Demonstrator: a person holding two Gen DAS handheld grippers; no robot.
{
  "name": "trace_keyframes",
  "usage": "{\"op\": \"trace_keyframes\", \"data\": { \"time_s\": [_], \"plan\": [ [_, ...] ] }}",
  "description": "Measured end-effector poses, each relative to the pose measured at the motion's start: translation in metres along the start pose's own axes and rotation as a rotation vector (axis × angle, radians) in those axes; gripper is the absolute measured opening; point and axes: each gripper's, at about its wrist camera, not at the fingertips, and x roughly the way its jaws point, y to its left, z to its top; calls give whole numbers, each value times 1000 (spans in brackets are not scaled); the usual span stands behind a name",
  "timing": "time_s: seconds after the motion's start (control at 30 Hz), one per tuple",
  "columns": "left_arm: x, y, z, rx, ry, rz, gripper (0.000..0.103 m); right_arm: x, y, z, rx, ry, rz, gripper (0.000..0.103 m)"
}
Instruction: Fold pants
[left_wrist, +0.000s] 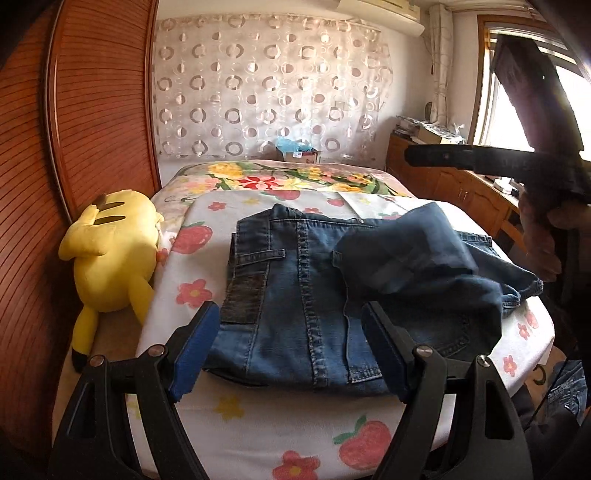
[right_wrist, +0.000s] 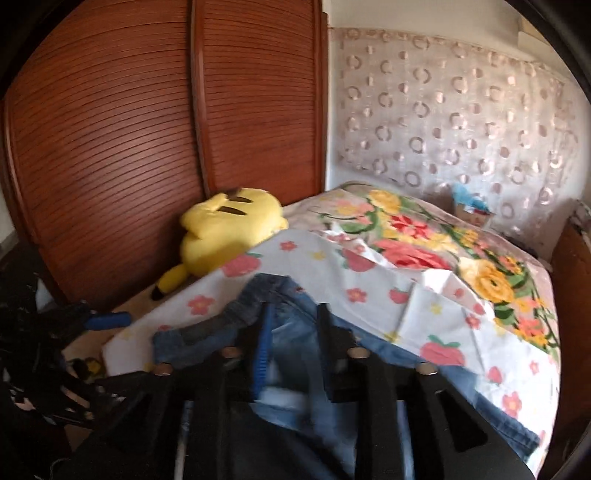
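Note:
Blue jeans (left_wrist: 306, 295) lie on a white sheet with strawberries (left_wrist: 258, 424), partly folded, with one leg end (left_wrist: 413, 254) lying loosely over the upper part. My left gripper (left_wrist: 288, 339) is open, its blue-padded fingers (left_wrist: 195, 354) hovering over the near edge of the jeans, holding nothing. My right gripper shows in the left wrist view (left_wrist: 424, 155), raised above the bed's right side; its state is unclear there. In the right wrist view the right gripper (right_wrist: 291, 332) hangs over the jeans (right_wrist: 295, 350) with a gap between its fingers; the picture is blurred.
A yellow plush toy (left_wrist: 110, 258) lies at the bed's left edge against a wooden slatted wardrobe (left_wrist: 74, 147). A floral bedcover (left_wrist: 295, 177) covers the far part. A wooden cabinet (left_wrist: 461, 192) and a window stand at the right.

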Motion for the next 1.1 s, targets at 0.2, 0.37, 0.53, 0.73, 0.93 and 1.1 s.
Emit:
{"op": "trace_keyframes", "data": {
  "time_s": [0.2,0.37,0.53,0.73,0.93,1.1],
  "plan": [
    [19,-14,2,29,28,-20,80,8,-9,-18,47,21,-66,40],
    [43,-24,7,52,57,-47,80,4,-4,-41,85,61,-87,43],
    [74,-33,18,67,99,-63,66,-5,-6,-52,141,102,-112,46],
    [102,-36,31,58,140,-66,42,2,-13,-51,222,140,-112,48],
    [117,-32,32,48,164,-55,29,19,-11,-46,270,181,-18,40],
    [111,-33,27,79,144,-24,5,23,-9,-35,259,174,7,2]
  ]
}}
